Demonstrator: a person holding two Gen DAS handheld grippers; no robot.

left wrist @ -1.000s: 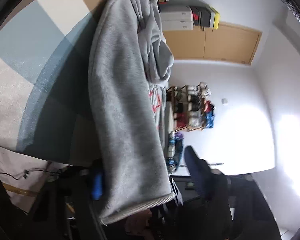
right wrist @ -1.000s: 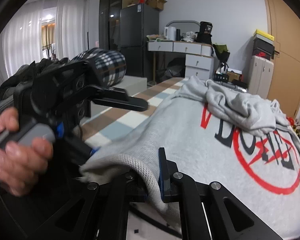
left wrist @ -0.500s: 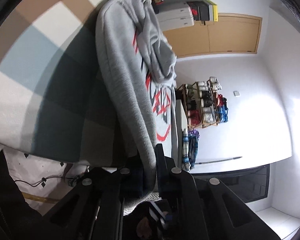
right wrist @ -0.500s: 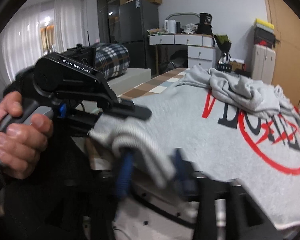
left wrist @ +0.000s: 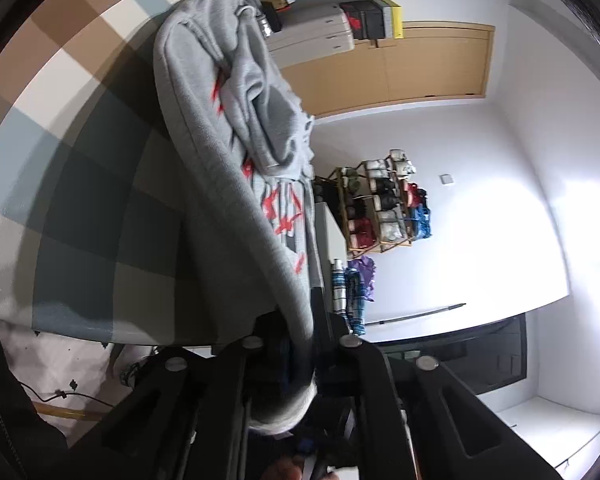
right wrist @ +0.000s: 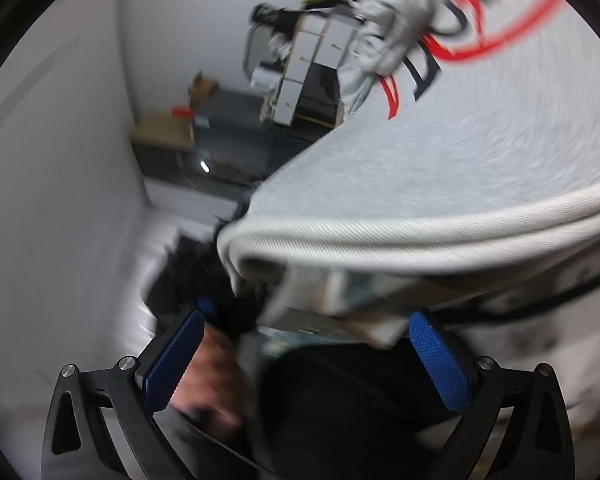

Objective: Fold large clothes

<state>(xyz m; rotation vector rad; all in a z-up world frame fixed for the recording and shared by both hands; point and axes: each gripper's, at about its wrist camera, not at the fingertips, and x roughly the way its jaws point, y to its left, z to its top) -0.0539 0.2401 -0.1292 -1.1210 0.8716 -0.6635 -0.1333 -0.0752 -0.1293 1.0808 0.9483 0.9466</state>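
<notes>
- Left gripper (left wrist: 312, 344): clenched on the ribbed hem of the grey hoodie (left wrist: 236, 184), near one corner.
- Right gripper (right wrist: 304, 356): jaws opening wide, blue pads (right wrist: 440, 364) free, no cloth between.
- Hoodie: spread on the checked bed cover (left wrist: 76, 184), hem (right wrist: 420, 228) hanging over the edge.
- Handling, probably: soft, thick, rather heavy, sagging when lifted; not slippery.
- Best hold: ribbed hem at the other corner.

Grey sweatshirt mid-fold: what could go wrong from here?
1. Only the left gripper holds the grey sweatshirt, pinching a thin bit of hem; it may slip.
2. The right gripper is opening, nothing between its pads, and the hem hangs over the table edge, so that side may sag.
3. The hood lies bunched on the chest and could get folded in.
</notes>
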